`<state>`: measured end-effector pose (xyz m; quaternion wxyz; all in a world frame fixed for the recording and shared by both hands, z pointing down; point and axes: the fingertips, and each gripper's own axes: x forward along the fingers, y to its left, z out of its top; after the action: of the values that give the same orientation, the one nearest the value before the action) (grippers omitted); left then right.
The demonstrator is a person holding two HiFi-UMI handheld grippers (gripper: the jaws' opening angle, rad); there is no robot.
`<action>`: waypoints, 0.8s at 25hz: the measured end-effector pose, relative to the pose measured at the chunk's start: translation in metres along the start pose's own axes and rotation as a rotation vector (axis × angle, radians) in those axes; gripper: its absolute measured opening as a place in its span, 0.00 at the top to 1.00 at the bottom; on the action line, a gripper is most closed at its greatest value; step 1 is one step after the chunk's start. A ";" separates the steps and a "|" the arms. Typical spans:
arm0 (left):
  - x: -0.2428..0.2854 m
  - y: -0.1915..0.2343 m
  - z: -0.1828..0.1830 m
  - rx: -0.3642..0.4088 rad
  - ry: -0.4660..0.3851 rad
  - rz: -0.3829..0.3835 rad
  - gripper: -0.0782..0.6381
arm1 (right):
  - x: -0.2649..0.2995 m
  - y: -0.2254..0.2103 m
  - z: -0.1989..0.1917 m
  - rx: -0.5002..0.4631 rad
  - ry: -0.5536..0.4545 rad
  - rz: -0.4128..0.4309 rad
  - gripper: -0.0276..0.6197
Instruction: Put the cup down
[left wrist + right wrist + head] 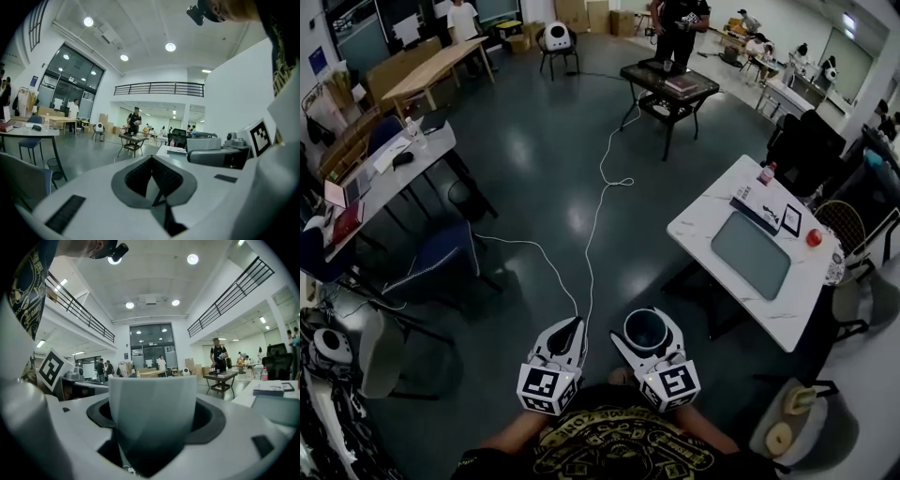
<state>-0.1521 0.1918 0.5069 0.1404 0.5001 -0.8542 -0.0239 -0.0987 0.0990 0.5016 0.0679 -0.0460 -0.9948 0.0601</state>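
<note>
A pale grey-white cup (645, 332) with a dark inside is held upright in mid-air over the dark floor, in front of the person's body. My right gripper (646, 321) is shut on it, one jaw on each side. In the right gripper view the cup (152, 408) fills the gap between the jaws and hides the fingertips. My left gripper (574, 325) hangs just left of the cup, shut, with nothing in it. In the left gripper view its jaws (152, 161) meet at the tips.
A white table (710, 212) stands to the right, with a green mat (751, 254), a book (757, 208) and a red ball (814, 238) on it. A white cable (600, 202) runs across the floor ahead. A blue chair (441, 255) and a desk (403, 169) are on the left, a black table (668, 82) farther off.
</note>
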 end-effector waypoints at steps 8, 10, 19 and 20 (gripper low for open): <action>0.042 -0.052 0.001 0.022 0.015 -0.114 0.88 | -0.040 -0.050 -0.001 0.022 -0.028 -0.110 0.37; 0.053 -0.062 0.003 0.030 0.015 -0.135 0.88 | -0.047 -0.061 0.003 0.022 -0.030 -0.133 0.37; 0.094 -0.099 0.011 0.066 0.029 -0.216 0.88 | -0.067 -0.103 0.009 0.043 -0.034 -0.217 0.37; 0.097 -0.103 0.012 0.069 0.029 -0.223 0.88 | -0.069 -0.107 0.007 0.045 -0.038 -0.220 0.37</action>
<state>-0.1129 0.0559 0.4980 0.1319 0.5970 -0.7913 -0.0026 -0.0401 -0.0144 0.4994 0.0562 0.0660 -0.9934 0.0753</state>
